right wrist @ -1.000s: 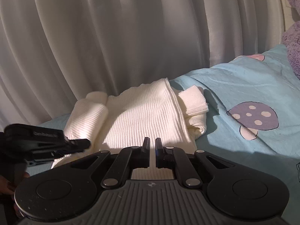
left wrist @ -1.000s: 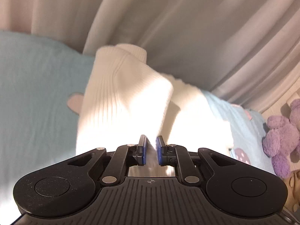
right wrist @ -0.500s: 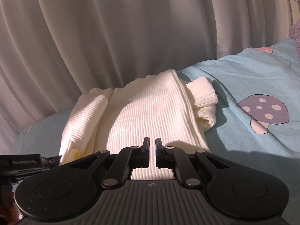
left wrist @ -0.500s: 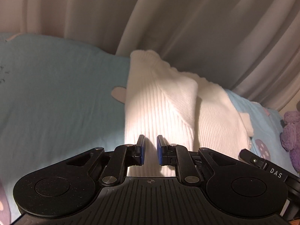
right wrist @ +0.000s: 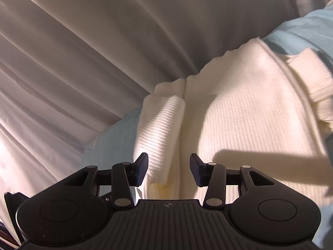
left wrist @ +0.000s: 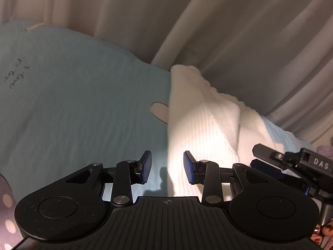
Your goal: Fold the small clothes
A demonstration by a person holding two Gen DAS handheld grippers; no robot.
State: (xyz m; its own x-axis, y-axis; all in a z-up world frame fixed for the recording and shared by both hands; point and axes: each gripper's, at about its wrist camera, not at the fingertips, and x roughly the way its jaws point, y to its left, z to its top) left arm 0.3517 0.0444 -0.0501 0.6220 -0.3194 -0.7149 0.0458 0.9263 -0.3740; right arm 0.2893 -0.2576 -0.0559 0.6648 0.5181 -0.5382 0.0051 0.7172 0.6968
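Observation:
A white ribbed knit garment [left wrist: 199,125] lies folded lengthwise on a light blue bedsheet [left wrist: 83,95], its far end against the curtain. My left gripper [left wrist: 167,169] is open and empty, low over the garment's near left edge. My right gripper [right wrist: 169,170] is open and empty over the garment [right wrist: 249,120], with a folded sleeve [right wrist: 160,129] between its fingers' line. The right gripper also shows at the right edge of the left wrist view [left wrist: 291,164].
Pale pleated curtains [right wrist: 104,41] hang right behind the bed. The sheet has printed mushroom shapes [left wrist: 159,111] and handwriting-style text [left wrist: 16,73] on the left. A purple plush toy [left wrist: 324,152] peeks in at the far right.
Both grippers have opened and let go of the garment. The left gripper has shifted left, toward the garment's left edge. The right gripper has moved closer to the garment and tilted.

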